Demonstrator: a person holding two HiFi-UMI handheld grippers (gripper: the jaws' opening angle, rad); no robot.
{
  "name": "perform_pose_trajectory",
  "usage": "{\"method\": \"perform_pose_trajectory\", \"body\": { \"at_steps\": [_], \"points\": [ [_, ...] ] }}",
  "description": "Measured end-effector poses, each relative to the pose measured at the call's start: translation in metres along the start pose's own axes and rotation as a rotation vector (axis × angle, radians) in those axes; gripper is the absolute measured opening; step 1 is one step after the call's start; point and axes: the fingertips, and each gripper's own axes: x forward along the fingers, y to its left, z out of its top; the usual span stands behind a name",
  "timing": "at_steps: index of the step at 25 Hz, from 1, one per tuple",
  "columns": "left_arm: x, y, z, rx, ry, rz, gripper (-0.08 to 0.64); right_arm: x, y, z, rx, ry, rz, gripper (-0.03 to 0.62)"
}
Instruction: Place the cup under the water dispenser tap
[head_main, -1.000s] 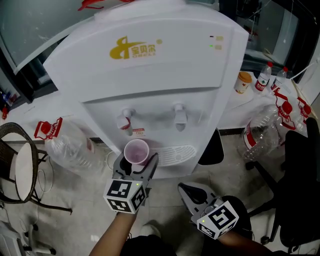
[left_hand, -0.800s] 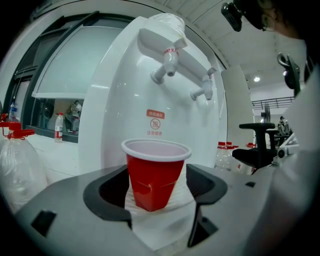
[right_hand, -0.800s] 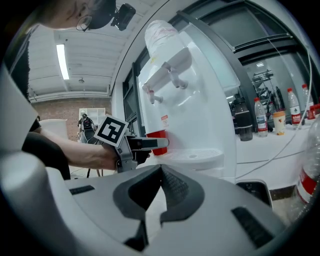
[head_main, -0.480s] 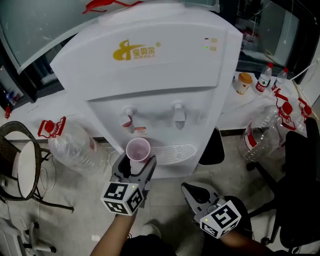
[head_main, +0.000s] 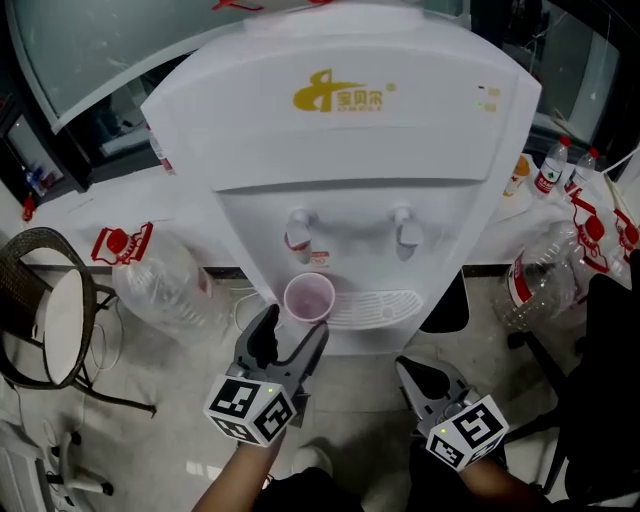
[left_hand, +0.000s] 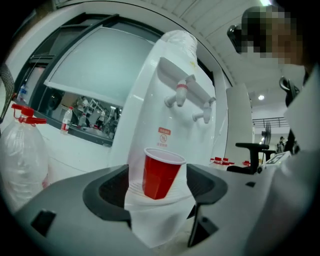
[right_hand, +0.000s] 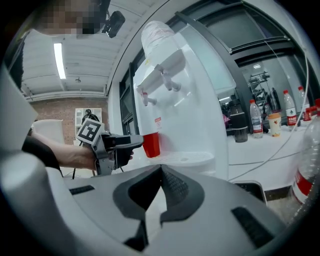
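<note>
Left gripper (head_main: 294, 320): released, jaws spread; the red cup (left_hand: 161, 172) stands upright between their tips, with a sliver of white showing on either side.
Cup: at the left end of the drip tray (head_main: 385, 305), right below the red-marked tap (head_main: 298, 238) of the water dispenser (head_main: 350, 150).
Right gripper (right_hand: 160, 172): jaws pressed together on nothing, held low in front of the dispenser, to the right of the left gripper.
Change: the cup is under the same tap as a second ago; the left gripper now leans more to the right.
Hard to make out: from the head view the cup's own rim hides its base, so I cannot tell whether it rests on the tray. The dispenser's top is cut off there.
Arms: the left forearm (head_main: 228, 480) rises from the bottom edge; the left hand (right_hand: 75, 155) sits behind the marker cube.
Around: a big clear bottle (head_main: 165, 285) lies on the floor left of the dispenser.
</note>
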Motion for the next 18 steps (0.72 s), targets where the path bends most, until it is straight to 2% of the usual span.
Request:
{"method": "perform_pose_trajectory", "body": {
  "at_steps": [4, 10, 14, 18],
  "points": [
    [-0.022, 0.013, -0.002, -0.002, -0.041, 0.002, 0.336, 0.003, -0.004, 0.009, 0.017, -0.014, -0.026, -0.002],
    [-0.045, 0.041, 0.011, 0.094, -0.038, 0.026, 0.336, 0.027, -0.012, 0.030, 0.099, -0.038, -0.121, -0.002],
    [-0.064, 0.048, 0.029, 0.077, 0.008, 0.053, 0.333, 0.038, 0.008, 0.038, 0.129, 0.070, -0.145, -0.002],
    [-0.081, 0.038, 0.056, 0.044, 0.032, 0.056, 0.319, 0.033, 0.035, 0.068, 0.121, 0.145, -0.125, -0.002]
  ]
}}
